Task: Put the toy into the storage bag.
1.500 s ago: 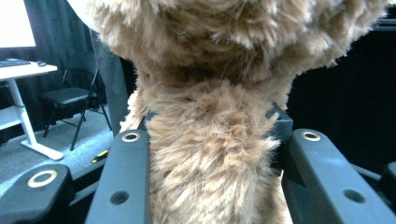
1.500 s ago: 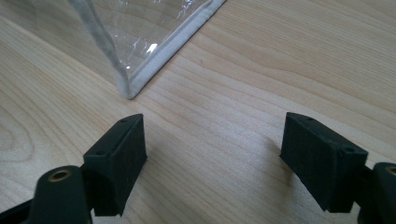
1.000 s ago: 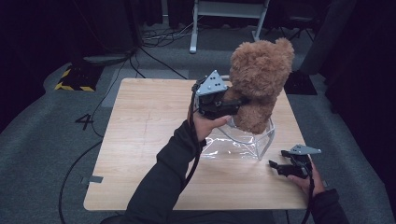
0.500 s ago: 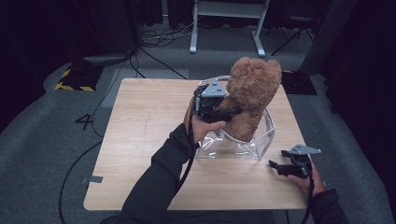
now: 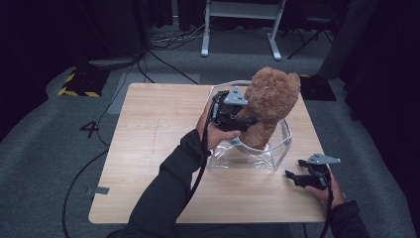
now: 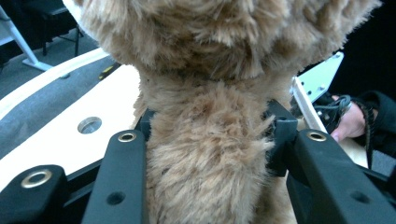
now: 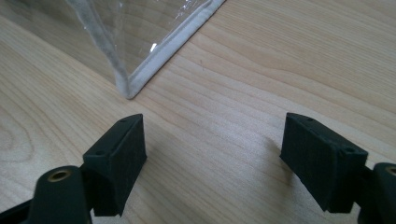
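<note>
High view: left gripper [image 5: 243, 120] pinches the brown teddy bear [image 5: 270, 99] at its body, the bear upright with its lower half inside the clear plastic bag [image 5: 277, 153] directly below the jaws. Right gripper view: right gripper [image 7: 212, 158] spread wide, nothing between its pads, low over the wooden table [image 7: 261, 70] with the bag's corner just ahead.

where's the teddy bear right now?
In the high view the teddy bear is right of table centre, its lower body down inside the clear bag, clamped at the torso by the left gripper.
</note>
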The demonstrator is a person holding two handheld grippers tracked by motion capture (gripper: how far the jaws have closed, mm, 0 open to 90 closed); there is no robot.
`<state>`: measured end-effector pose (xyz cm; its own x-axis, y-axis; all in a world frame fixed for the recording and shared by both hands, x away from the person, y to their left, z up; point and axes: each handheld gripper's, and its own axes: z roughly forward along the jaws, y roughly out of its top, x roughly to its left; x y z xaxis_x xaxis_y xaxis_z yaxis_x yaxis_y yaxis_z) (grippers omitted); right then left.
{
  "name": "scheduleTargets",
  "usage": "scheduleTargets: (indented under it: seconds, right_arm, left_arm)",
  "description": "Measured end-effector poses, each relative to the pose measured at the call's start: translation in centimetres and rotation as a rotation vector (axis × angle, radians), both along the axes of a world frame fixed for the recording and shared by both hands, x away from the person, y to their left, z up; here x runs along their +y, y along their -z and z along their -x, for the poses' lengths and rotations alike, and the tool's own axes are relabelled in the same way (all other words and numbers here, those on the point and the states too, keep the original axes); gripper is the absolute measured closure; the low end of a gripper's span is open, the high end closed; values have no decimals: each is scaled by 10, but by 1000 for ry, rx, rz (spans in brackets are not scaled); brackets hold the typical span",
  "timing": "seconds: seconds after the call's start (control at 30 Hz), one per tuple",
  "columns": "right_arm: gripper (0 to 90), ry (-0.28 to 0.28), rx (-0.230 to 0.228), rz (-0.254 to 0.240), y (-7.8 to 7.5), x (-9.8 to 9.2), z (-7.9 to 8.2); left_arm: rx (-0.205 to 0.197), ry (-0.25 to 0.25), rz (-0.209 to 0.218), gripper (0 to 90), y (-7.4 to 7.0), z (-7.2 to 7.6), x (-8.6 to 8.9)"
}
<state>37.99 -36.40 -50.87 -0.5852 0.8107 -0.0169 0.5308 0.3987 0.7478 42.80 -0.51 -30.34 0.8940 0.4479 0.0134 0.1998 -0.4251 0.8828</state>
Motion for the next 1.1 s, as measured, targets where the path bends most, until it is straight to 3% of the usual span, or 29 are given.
scheduleTargets:
  seconds: [0.43, 0.53, 0.6, 0.63, 0.83, 1.1]
  right_arm:
    - [221, 1, 1, 0, 0, 0, 0]
    - [221, 0, 0, 0, 0, 0, 0]
    - [221, 1, 1, 0, 0, 0, 0]
    - [221, 0, 0, 0, 0, 0, 0]
    - [221, 0, 0, 0, 0, 0, 0]
    - [221, 0, 0, 0, 0, 0, 0]
  left_arm:
    - [18, 11, -80, 553, 3, -3, -9]
    - [24, 23, -130, 549, 4, -5, -14]
    - [26, 23, -141, 546, 4, -5, -15]
    - [24, 22, -168, 544, 5, -6, -17]
    - [30, 23, -215, 534, 7, -7, -21]
    - [58, 39, -331, 526, 8, -10, -24]
